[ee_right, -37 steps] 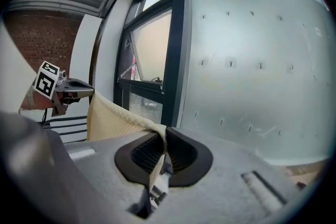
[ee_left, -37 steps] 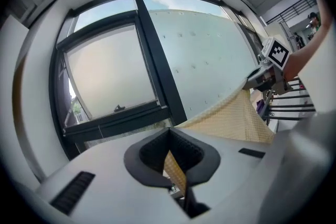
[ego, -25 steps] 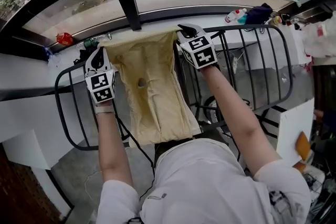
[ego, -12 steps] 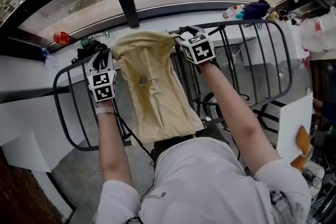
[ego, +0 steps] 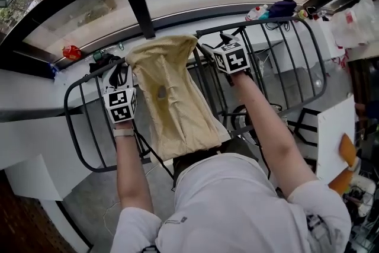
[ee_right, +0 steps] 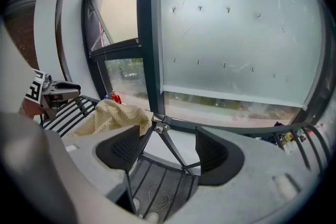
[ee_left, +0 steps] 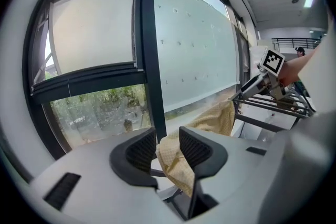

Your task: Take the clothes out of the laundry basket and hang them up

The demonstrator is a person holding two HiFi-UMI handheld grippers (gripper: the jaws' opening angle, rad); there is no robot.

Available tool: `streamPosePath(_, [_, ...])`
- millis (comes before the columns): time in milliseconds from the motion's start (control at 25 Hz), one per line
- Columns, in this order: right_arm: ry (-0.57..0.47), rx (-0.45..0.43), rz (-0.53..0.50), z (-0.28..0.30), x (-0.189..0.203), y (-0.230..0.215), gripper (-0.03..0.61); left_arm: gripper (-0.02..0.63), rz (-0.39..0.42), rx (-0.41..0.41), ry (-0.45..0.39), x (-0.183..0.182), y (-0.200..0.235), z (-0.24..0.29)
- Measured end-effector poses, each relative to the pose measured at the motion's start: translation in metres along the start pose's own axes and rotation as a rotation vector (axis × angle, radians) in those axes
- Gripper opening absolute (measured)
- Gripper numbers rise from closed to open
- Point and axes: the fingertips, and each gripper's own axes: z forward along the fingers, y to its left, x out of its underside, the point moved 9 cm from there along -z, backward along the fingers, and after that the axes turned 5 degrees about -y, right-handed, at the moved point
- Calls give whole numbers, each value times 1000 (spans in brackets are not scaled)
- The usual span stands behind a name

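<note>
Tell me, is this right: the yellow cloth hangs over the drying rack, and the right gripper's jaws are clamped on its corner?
Not quite. The yellow cloth hangs over the drying rack, but the right gripper's jaws have just been opening and stand wide apart, clear of the cloth; the right gripper view shows it.

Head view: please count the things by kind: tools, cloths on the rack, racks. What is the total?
yellow cloth: 1
drying rack: 1
tools: 2, left tool and right tool; the jaws of both have just been opening, the cloth's edge lies loose between the left's, nothing is held in the right's
Total: 4
</note>
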Motion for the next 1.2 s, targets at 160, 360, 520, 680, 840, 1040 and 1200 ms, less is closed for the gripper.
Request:
streamPosePath(160, [-112, -17, 39, -35, 5, 1, 318, 124, 12, 26, -59, -14, -14, -18])
streamPosePath(360, [-250, -40, 50, -86, 15, 7, 316, 124, 7, 61, -120, -28, -34, -40])
streamPosePath(520, [-367, -56, 56, -132, 26, 12, 285, 124, 26, 90, -176, -43, -60, -55])
streamPosePath(680, [-452, -36, 56, -183, 46, 11, 216, 124, 41, 133, -223, -60, -99, -73])
streamPosePath(840, [-522, 19, 69, -241, 76, 4, 112, 124, 96, 193, -265, -81, -148, -93])
streamPosePath(1040, [-592, 96, 105, -313, 124, -11, 8, 124, 109, 313, -305, -98, -224, -120])
streamPosePath(1200, [-627, 170, 160, -373, 171, -24, 6, 123, 128, 436, -323, -100, -295, -144])
